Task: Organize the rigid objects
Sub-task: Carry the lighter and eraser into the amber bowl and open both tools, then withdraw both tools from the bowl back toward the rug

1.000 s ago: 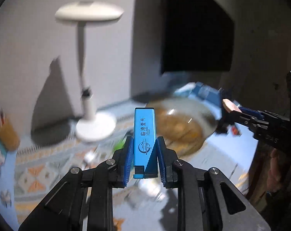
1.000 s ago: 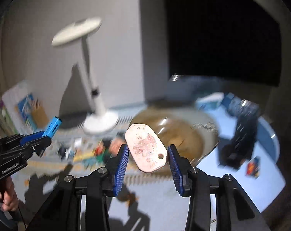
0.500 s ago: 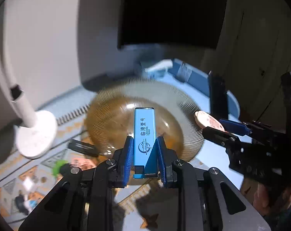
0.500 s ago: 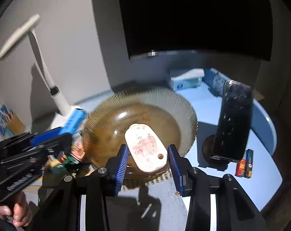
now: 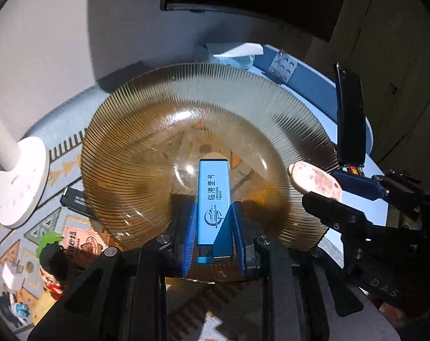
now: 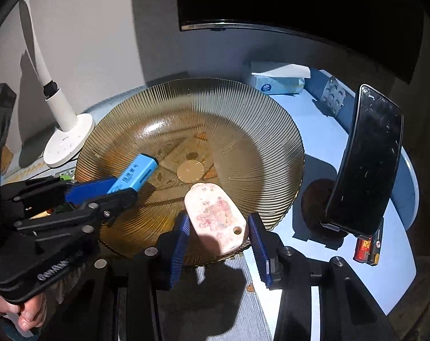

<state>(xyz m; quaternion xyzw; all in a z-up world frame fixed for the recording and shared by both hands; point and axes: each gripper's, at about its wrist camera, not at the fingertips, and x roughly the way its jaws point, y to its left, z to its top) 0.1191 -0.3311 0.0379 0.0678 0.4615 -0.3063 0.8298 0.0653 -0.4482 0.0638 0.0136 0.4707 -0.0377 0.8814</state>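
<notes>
A large ribbed amber glass plate [image 5: 146,130] [image 6: 254,119] sits on the table. My left gripper [image 5: 213,227] is shut on a light blue bar with printed characters [image 5: 214,193], holding it over the near part of the plate; it also shows in the right wrist view [image 6: 135,173]. My right gripper [image 6: 219,230] is shut on a pink oval tag with a small hole [image 6: 215,216], held over the plate's near right rim. The tag also shows in the left wrist view [image 5: 314,180].
A white lamp base [image 5: 18,182] [image 6: 67,142] stands left of the plate. A black phone on a stand [image 6: 365,162] [image 5: 349,119] is at the right, with a tissue pack [image 6: 277,81] behind. Small figures, cards and a black stick [image 5: 75,199] lie at the left.
Both grippers have moved forward and down over the plate with their objects still held. The plate now fills the middle of both views.
</notes>
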